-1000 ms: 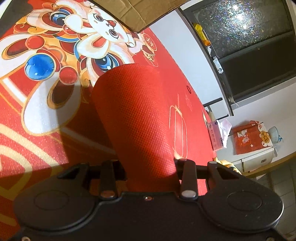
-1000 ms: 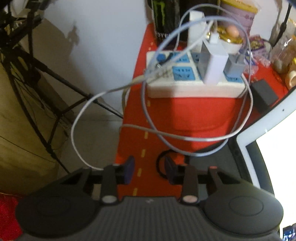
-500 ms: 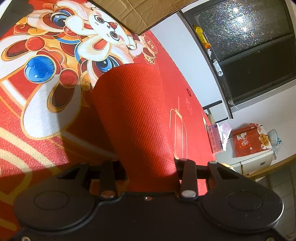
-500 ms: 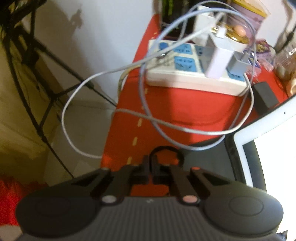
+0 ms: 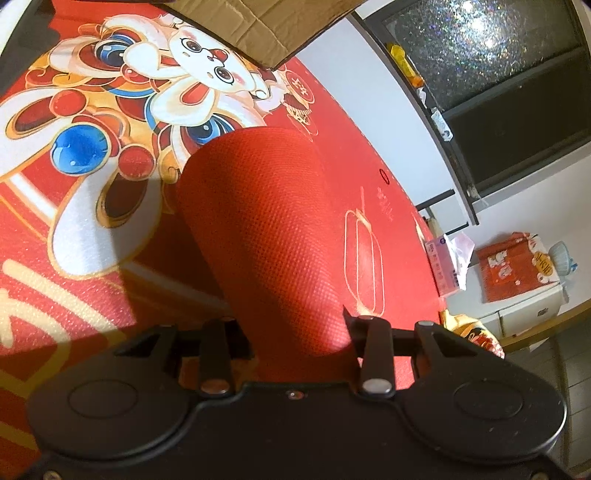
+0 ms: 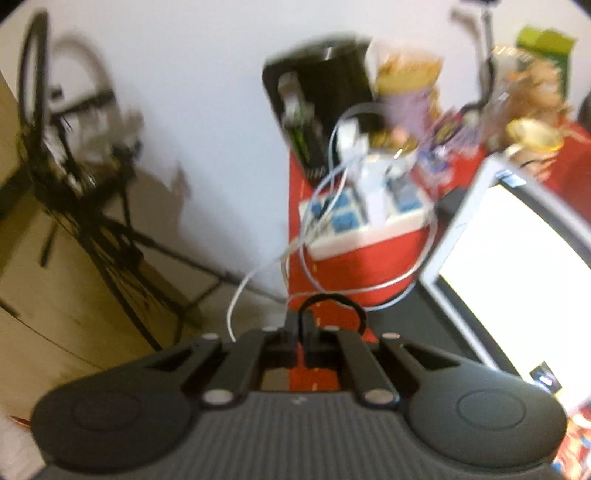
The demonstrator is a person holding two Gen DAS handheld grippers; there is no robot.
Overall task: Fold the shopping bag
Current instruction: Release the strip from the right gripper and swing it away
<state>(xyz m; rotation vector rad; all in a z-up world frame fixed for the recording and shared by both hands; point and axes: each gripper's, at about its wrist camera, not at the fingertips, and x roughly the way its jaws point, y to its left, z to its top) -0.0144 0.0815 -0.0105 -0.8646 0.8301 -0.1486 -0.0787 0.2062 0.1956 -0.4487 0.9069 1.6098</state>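
Observation:
In the left wrist view the shopping bag, rolled into a thick red woven tube (image 5: 266, 221), runs forward from between my left gripper's (image 5: 295, 332) jaws, which are shut on its near end. Its far end hangs over a red cover printed with a cartoon rabbit (image 5: 92, 166). In the blurred right wrist view my right gripper (image 6: 301, 328) is shut on a thin black elastic loop (image 6: 332, 297). The loop arches up from the fingertips, above the red table corner.
A cardboard flap (image 5: 266, 26) overhangs the far edge of the rabbit cover, and a tissue pack (image 5: 448, 262) lies at its right. A white power strip (image 6: 351, 218) with cables, a black can (image 6: 325, 103), snack packs and an open laptop (image 6: 517, 266) crowd the right gripper's table. A black tripod (image 6: 92, 221) stands left.
My right gripper closed on the black loop that lay on the table and rose with it, so the power strip now looks farther off. The left gripper and the rolled bag stayed put.

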